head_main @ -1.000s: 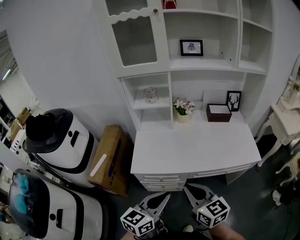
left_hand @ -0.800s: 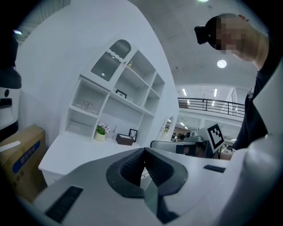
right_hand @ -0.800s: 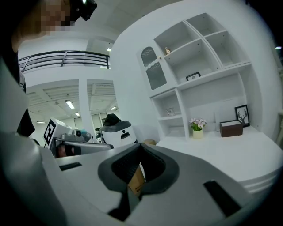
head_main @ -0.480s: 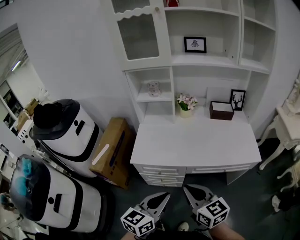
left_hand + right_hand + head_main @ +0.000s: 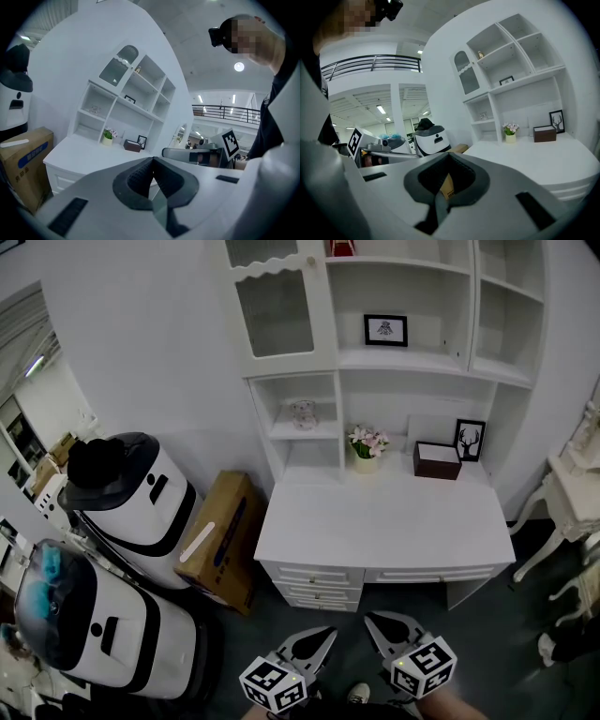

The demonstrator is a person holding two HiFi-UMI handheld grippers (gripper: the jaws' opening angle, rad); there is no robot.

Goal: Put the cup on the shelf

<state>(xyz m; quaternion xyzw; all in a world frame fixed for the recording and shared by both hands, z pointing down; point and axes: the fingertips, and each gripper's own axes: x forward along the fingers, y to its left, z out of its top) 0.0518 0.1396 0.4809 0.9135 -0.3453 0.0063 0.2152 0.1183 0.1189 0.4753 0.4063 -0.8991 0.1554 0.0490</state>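
In the head view, we are holding the left gripper [image 5: 326, 637] and the right gripper [image 5: 374, 622] low and well short of the white counter [image 5: 384, 526], both with jaws pressed together and nothing in them. What looks like the cup [image 5: 302, 413] is standing upright in the small shelf [image 5: 305, 435] cubby, above and left of the flower pot [image 5: 366, 463].

In the left gripper view, the jaws are meeting at their tips. The cardboard box [image 5: 21, 159] is showing a blue label too blurred to read.

In the right gripper view, the jaws are again meeting with nothing between them.

We are judging that any reach into that narrow cubby risks clipping its walls or tipping the cup, which looks like slick glass.
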